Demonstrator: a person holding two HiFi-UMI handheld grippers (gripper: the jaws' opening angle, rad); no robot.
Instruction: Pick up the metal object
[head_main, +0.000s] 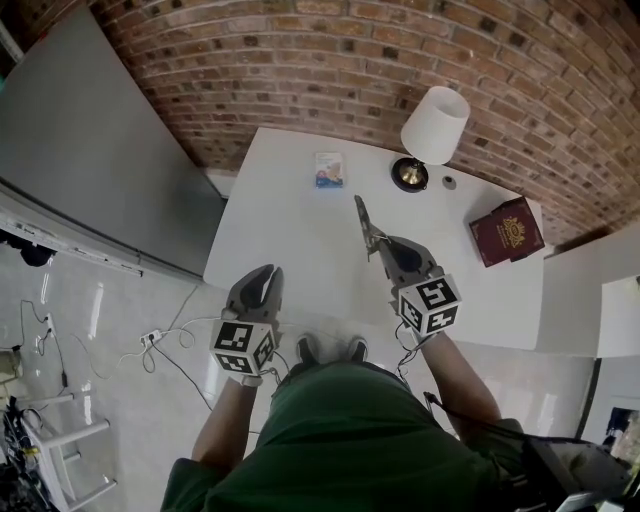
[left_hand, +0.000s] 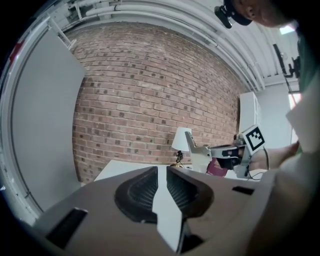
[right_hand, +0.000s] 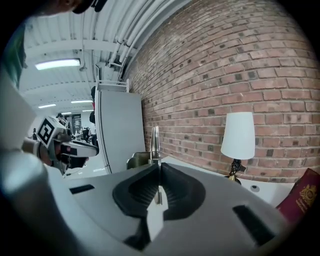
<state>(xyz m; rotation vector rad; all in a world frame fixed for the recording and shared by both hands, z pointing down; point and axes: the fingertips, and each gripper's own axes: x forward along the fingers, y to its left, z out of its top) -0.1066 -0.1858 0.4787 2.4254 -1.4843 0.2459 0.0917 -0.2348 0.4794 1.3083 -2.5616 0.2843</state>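
Observation:
The metal object (head_main: 365, 225), a flat grey blade-like piece, sticks forward out of my right gripper (head_main: 385, 245), which is shut on its near end above the white table (head_main: 290, 230). In the right gripper view the metal object (right_hand: 154, 142) rises thin and upright from between the closed pads of the right gripper (right_hand: 159, 167). The left gripper view shows the metal object (left_hand: 192, 150) held off to the right. My left gripper (head_main: 265, 272) hovers at the table's front-left edge. In its own view the left gripper (left_hand: 162, 172) has a narrow gap between its pads, with nothing in it.
A white-shaded lamp (head_main: 433, 130) stands at the table's back, a small round thing (head_main: 449, 182) beside it. A dark red booklet (head_main: 507, 230) lies at the right, a small blue-and-white packet (head_main: 329, 168) at the back centre. A grey panel (head_main: 90, 160) stands left; cables (head_main: 150, 340) lie on the floor.

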